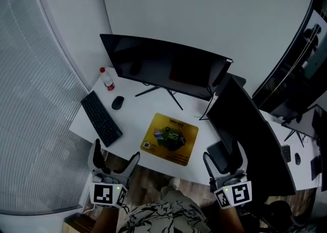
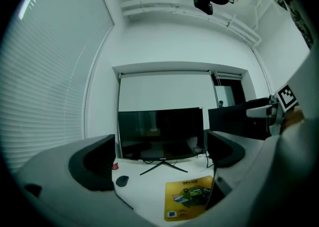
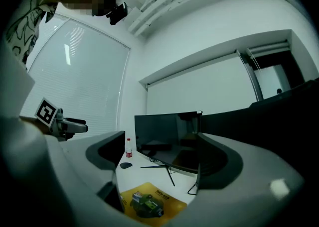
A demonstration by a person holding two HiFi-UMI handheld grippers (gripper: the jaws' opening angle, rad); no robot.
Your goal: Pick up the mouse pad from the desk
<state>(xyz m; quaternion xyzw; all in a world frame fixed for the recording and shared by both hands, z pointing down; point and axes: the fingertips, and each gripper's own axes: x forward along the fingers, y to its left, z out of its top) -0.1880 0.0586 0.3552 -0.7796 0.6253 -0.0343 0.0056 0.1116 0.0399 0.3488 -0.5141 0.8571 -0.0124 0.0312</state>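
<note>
A yellow mouse pad [image 1: 170, 138] with a dark green picture lies flat on the white desk [image 1: 138, 124], near its front edge and in front of the monitor. It shows also in the left gripper view as the mouse pad [image 2: 188, 197] and in the right gripper view as the mouse pad [image 3: 146, 202]. My left gripper [image 1: 115, 157] is held below the desk's front edge, left of the pad, jaws open and empty. My right gripper [image 1: 225, 160] hangs off the front edge, right of the pad, open and empty too. Neither touches the pad.
A black monitor [image 1: 166, 68] on a thin stand fills the back of the desk. A keyboard [image 1: 100, 118], a black mouse [image 1: 117, 102] and a red-capped bottle [image 1: 107, 79] sit at the left. A second dark monitor [image 1: 250, 130] stands at the right. Window blinds [image 1: 36, 99] run along the left.
</note>
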